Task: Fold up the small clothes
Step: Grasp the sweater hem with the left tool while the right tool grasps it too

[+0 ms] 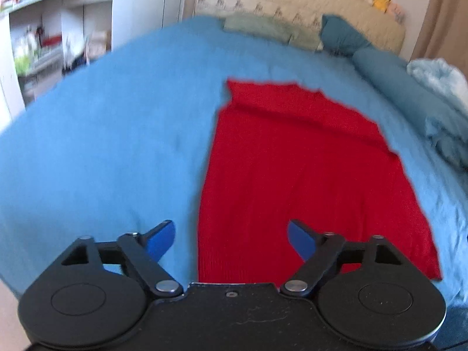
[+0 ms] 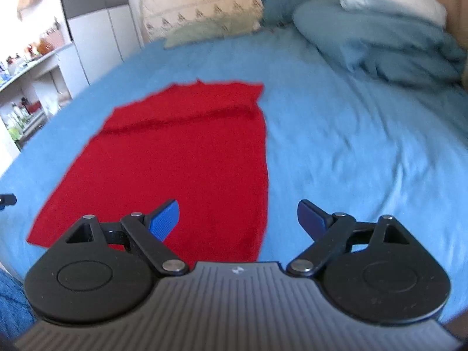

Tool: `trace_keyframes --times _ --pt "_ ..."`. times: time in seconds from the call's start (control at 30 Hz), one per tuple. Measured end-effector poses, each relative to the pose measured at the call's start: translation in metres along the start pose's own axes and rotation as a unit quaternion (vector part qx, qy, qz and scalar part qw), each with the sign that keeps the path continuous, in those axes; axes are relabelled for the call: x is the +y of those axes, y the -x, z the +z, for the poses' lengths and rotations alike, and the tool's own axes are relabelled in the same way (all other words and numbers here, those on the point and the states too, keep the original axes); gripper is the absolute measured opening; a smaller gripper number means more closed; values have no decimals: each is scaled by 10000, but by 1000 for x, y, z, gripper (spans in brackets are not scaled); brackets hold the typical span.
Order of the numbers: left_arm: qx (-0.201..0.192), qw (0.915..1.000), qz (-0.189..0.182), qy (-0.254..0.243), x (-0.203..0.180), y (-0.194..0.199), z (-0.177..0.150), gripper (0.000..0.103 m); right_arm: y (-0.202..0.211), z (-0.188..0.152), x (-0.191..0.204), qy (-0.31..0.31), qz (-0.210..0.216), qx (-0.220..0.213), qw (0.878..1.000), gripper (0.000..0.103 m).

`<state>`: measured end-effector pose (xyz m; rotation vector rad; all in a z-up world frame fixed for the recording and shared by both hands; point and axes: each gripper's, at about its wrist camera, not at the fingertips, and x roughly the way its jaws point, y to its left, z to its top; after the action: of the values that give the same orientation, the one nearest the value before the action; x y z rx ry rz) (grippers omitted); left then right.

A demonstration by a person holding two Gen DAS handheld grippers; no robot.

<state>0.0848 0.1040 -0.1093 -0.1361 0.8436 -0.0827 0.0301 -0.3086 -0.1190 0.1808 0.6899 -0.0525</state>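
- The red knit garment [image 1: 307, 181] lies flat on the blue bed sheet [image 1: 102, 146], already narrowed to a long panel, with a fold ridge across its far end toward the pillows [image 2: 374, 35].
- The left tongs [image 1: 231, 237] hang released and empty over the garment's near left edge.
- The right tongs [image 2: 238, 218] are likewise spread wide, holding nothing, above its near right edge.
- The pictures are blurred, so which end is the hem is probably not decidable.
- Best approach: pinch both near corners together, lift evenly, and carry them to the far ridge, edges aligned.
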Motion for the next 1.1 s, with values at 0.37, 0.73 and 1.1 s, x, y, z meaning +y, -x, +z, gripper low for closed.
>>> trace_keyframes --times 0.37,0.73,1.1 --pt "351 9992 174 -22 4 -43 -33 53 -46 -57 -3 -352 -354 543 9973 82" --pt "257 9986 280 -379 -5 -52 -38 41 -63 -64 12 -200 -247 680 9972 40" --pt "124 9991 217 -343 -9 -40 -28 6 -58 -59 10 -447 -5 620 9971 23"
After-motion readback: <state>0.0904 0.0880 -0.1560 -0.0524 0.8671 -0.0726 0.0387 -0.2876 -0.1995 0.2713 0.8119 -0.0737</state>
